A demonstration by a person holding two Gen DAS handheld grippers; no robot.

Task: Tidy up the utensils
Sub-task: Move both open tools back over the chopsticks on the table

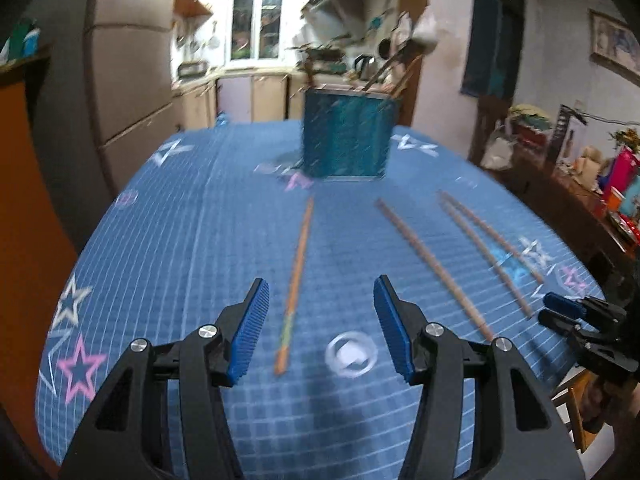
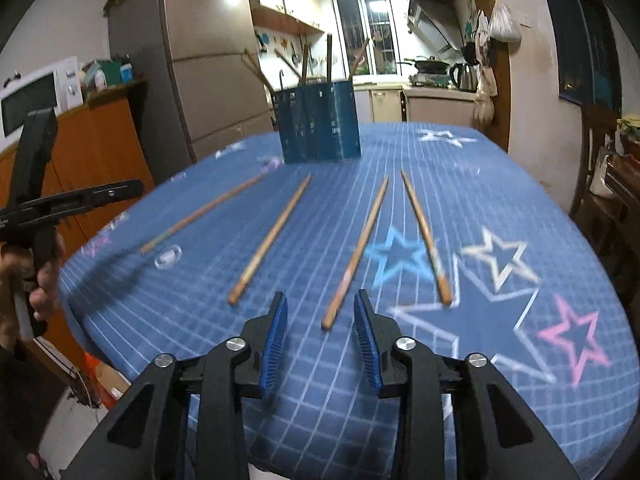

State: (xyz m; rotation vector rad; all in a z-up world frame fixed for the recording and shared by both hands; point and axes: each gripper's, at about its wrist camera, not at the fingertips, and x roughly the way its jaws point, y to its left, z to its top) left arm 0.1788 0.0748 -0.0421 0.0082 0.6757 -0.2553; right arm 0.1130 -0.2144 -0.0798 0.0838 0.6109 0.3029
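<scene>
Four wooden chopsticks lie apart on the blue star-print tablecloth. A blue perforated utensil holder with several utensils upright in it stands at the far end, also blurred in the left wrist view. My left gripper is open just above the cloth, and the leftmost chopstick runs between its fingers untouched. My right gripper is open more narrowly, with the near end of the third chopstick just ahead of its pads. The other chopsticks lie to either side.
A small white ring sits on the cloth near the left gripper. A hand holds the left gripper's handle at the table's left edge. Beyond stand an orange cabinet with a microwave, a fridge and a cluttered sideboard.
</scene>
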